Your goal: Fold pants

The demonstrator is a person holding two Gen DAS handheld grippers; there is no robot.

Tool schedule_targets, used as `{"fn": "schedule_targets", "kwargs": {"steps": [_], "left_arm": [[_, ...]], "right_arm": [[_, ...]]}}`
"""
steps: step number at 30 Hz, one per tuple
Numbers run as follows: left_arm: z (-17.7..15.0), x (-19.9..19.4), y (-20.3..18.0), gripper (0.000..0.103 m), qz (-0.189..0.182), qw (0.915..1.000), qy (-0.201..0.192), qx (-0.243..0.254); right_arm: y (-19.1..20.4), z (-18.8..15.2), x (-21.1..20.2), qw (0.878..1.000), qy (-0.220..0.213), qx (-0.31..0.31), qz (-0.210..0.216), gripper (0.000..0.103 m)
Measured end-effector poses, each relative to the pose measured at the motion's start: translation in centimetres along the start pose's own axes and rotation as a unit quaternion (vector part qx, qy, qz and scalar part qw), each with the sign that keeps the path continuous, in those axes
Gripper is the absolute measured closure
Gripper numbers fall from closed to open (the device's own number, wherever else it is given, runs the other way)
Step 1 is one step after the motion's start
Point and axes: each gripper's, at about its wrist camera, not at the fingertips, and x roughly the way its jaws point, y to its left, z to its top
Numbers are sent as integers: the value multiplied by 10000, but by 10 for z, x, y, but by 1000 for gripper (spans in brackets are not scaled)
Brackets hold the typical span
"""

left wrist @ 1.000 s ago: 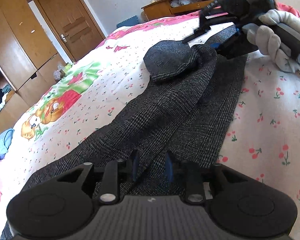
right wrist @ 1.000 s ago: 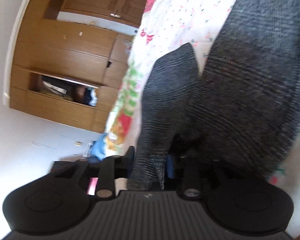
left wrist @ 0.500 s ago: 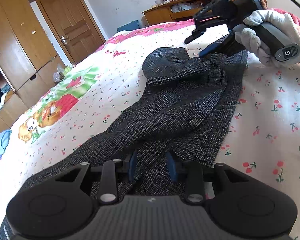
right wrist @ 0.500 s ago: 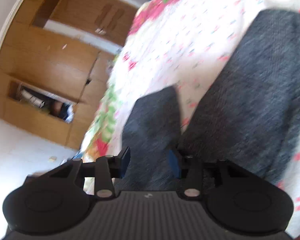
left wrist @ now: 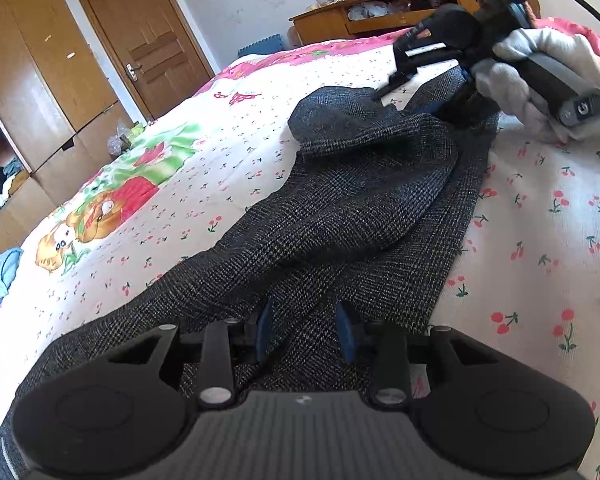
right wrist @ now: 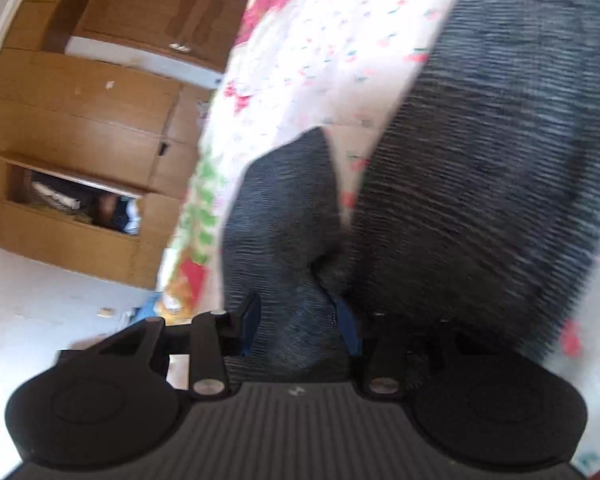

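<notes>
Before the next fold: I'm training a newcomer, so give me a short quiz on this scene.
1. True or false: the door is shut.
2. What is between the right gripper fingers?
3. The pants lie on: A floor, B bed, C desk.
Key: 1 true; 2 pants; 3 B.

The left tongs (left wrist: 304, 330) have spread their blue pads a little wider around the fold of dark grey checked woven pants (left wrist: 340, 216) than a second ago. Across the bed, the right tongs (right wrist: 296, 320) in the white-gloved hand (left wrist: 540, 80) lifted, then dropped back onto the cloth's far end, where the folded-over flap has loosened and spread.
</notes>
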Motion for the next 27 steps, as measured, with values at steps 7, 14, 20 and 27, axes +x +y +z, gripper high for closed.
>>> {"fn": "schedule_targets", "kwargs": {"steps": [7,14,20,27], "left_arm": [[3,3,0,53,-1,10000,4,-14],[3,6,-1,53,-19,10000,27,30],[13,12,4,53,-57,9996,-31,-267],[13,13,0,49,-146,9997,-71,-202]], "right_arm": [[1,6,11,9999,4,-119,87,59],[-3,15,16,9978,-528,-316,-253,61],[14,29,49,9954,-398,-612,-625,79],[29,32,23,9792,-748,-1319,-1347,63]]}}
